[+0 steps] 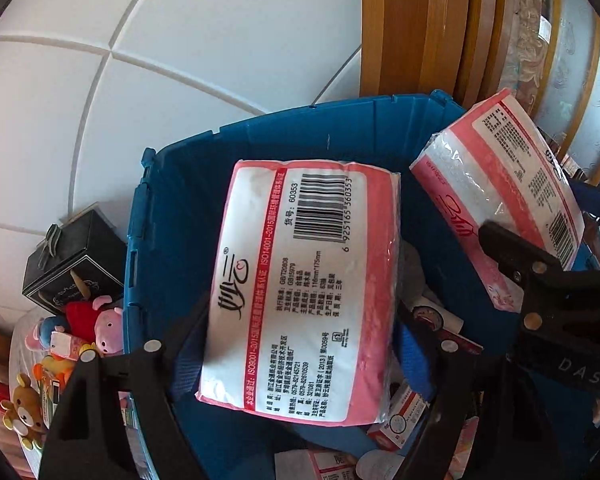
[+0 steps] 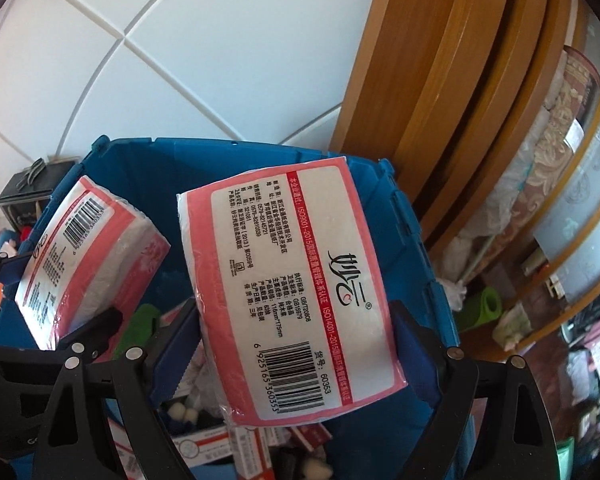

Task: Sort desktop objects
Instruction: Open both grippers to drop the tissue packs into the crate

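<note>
Both jaws are clamping soft, light tissue packs, left gripper (image 1: pixel 300 344) and right gripper (image 2: pixel 296 340), squeezing their yielding sides over the blue bin (image 1: pixel 340 128).

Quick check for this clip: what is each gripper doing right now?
Left gripper: shut on a tissue pack, held over the blue bin.
Right gripper: shut on a second tissue pack, over the same bin.

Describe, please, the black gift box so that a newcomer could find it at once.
Start at the big blue crate in front of the white tiled wall. Just outside its left wall stands the black box, above a heap of plush toys. It alone is dark and square-edged, with a ribbon bow on its lid, unlike the pink tissue packs held over the crate.
</note>
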{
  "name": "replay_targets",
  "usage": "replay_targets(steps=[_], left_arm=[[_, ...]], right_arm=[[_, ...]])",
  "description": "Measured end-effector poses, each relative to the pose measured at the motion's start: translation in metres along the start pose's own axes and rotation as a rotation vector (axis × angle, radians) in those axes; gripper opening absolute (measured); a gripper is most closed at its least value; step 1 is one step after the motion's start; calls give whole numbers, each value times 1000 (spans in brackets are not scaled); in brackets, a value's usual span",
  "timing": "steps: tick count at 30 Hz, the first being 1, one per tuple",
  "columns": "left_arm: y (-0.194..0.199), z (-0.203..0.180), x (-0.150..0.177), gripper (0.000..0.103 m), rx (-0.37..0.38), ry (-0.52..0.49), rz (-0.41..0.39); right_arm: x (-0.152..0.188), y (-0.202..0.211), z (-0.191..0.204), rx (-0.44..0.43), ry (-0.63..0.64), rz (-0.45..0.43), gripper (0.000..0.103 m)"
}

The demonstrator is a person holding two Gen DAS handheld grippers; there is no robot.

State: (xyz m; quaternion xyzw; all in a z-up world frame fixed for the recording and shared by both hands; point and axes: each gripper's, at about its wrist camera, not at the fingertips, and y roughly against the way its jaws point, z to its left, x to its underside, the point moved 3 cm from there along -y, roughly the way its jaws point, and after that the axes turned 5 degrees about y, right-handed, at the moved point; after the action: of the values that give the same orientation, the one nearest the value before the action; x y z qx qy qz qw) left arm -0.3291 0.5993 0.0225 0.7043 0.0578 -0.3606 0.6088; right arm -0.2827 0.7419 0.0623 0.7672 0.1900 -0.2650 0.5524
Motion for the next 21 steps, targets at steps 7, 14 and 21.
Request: replay_targets(steps=[7, 14, 21], left_arm=[[1, -3, 1, 81, -14, -9, -18], [9, -4, 1, 81, 0, -28, -13], [18, 3, 6, 81, 61, 7, 80]], right_arm=[[-7, -6, -4, 7, 20, 1, 92], [-10, -2, -3, 7, 18, -3, 94], [-11, 12, -1, 12, 25, 4, 103]])
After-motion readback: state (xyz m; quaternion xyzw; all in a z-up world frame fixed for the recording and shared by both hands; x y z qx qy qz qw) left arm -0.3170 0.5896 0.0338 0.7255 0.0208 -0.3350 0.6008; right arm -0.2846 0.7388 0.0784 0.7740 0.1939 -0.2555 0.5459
